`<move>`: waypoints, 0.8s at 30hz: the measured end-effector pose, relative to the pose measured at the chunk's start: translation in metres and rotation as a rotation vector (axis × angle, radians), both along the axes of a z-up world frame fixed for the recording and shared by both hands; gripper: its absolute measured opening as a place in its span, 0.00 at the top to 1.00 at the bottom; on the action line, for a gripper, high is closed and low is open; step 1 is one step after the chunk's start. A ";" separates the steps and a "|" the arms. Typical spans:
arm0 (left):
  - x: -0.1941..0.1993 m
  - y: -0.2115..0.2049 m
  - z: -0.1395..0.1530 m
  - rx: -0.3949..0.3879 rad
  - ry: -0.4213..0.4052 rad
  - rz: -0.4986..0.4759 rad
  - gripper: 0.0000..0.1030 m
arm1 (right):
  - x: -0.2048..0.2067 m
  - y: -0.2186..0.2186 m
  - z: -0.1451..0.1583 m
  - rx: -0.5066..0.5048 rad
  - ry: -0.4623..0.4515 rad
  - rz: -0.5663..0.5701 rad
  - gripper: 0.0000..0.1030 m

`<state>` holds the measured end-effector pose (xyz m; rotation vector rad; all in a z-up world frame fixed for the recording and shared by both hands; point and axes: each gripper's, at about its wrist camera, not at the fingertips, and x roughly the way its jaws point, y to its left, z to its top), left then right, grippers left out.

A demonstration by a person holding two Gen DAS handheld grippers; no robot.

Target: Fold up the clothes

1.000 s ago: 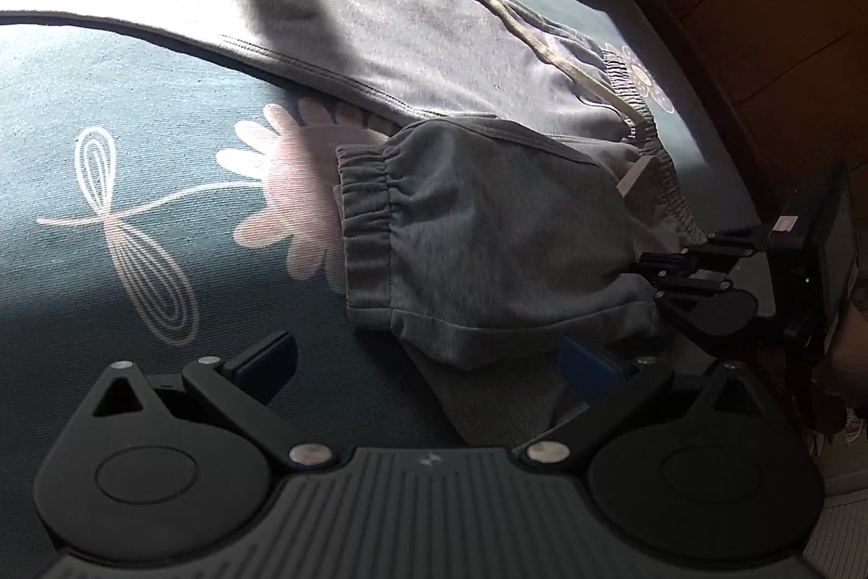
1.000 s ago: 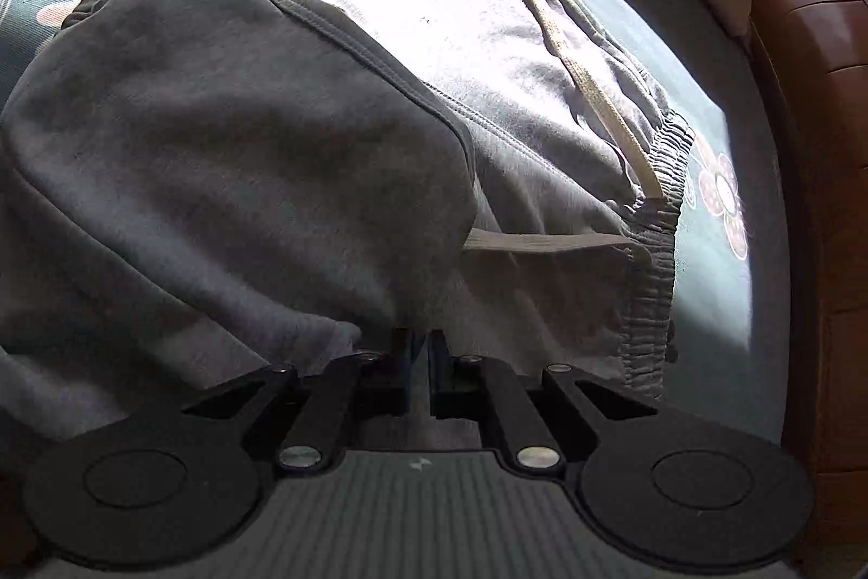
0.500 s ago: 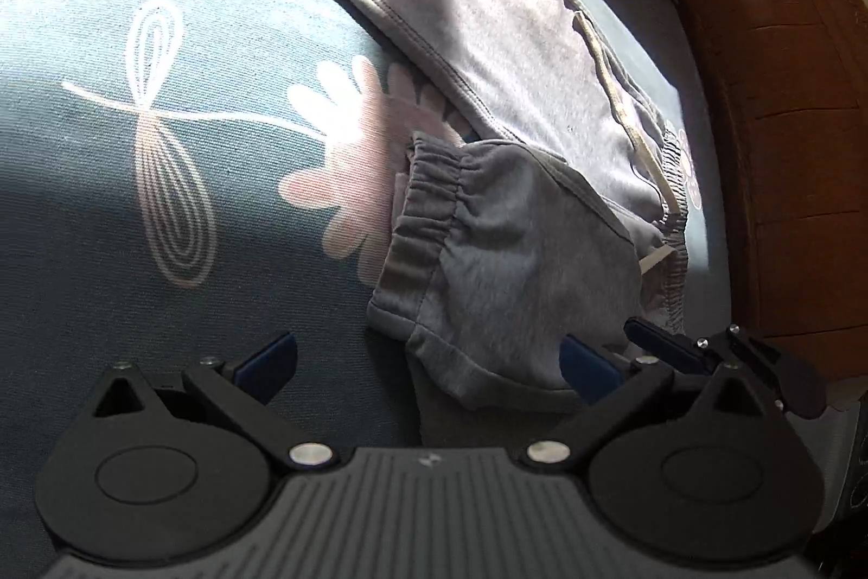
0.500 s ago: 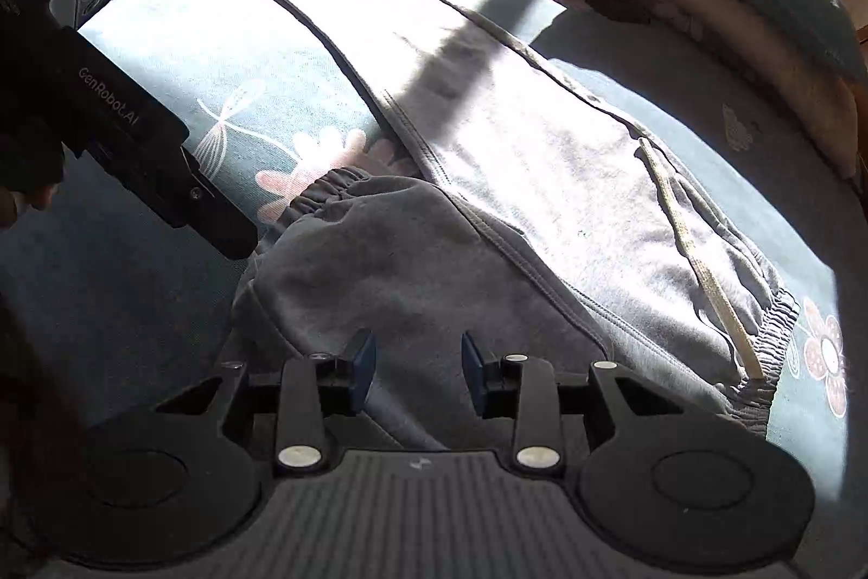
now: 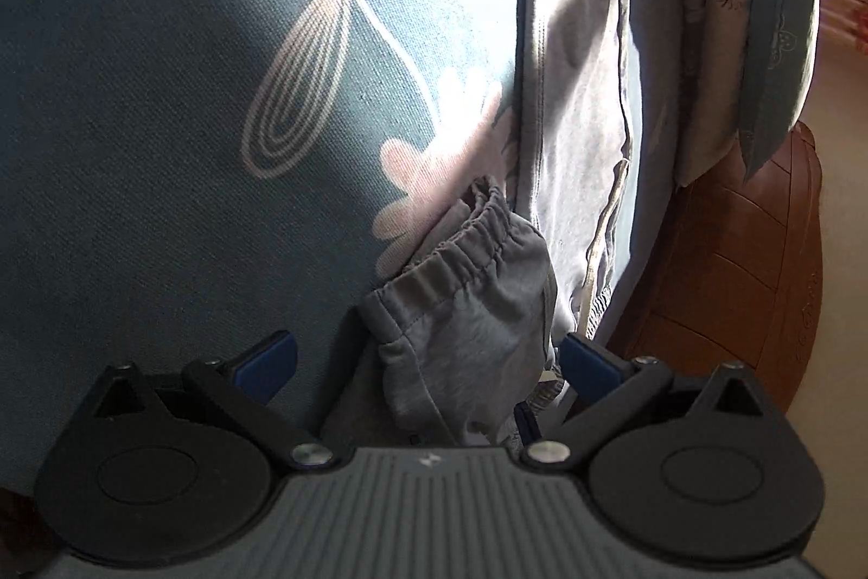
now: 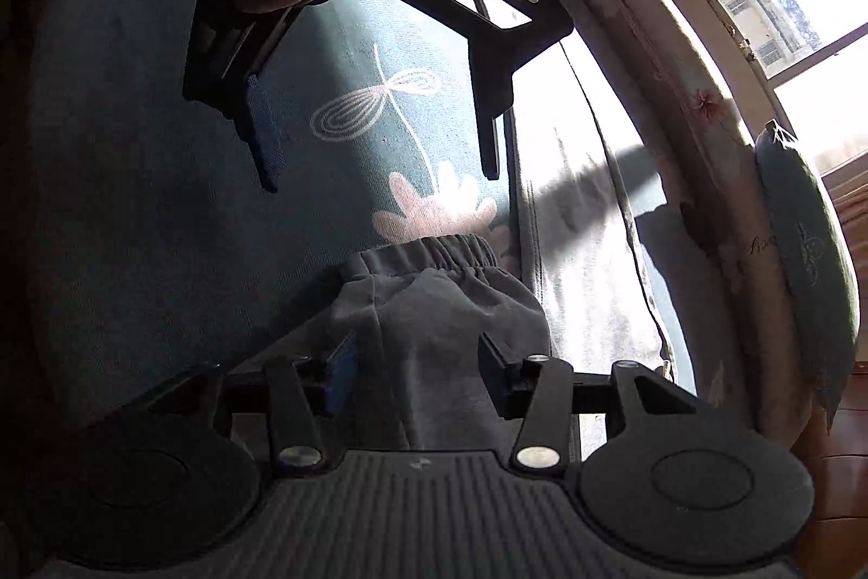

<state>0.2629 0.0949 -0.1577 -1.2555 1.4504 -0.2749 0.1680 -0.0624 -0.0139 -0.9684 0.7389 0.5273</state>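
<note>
My right gripper (image 6: 417, 381) has just opened, empty, over the folded cuff (image 6: 428, 253); my left gripper (image 5: 428, 362) is wide. The loose fold may spring back, though shadow hides its edge.

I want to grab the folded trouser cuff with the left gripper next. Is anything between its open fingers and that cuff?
Nothing visible. The left gripper hangs open above the bedspread; only bare cover lies between it and the grey cuff.
</note>
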 end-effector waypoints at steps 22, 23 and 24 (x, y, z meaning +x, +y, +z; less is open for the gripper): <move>0.005 -0.030 -0.024 -0.188 0.051 0.067 0.01 | 0.047 -0.043 0.015 0.286 0.211 -0.376 0.90; 0.007 -0.035 -0.026 -0.198 0.056 0.072 0.01 | 0.051 -0.050 0.018 0.318 0.218 -0.415 0.90; 0.009 -0.040 -0.027 -0.205 0.056 0.072 0.01 | 0.054 -0.057 0.020 0.349 0.228 -0.453 0.90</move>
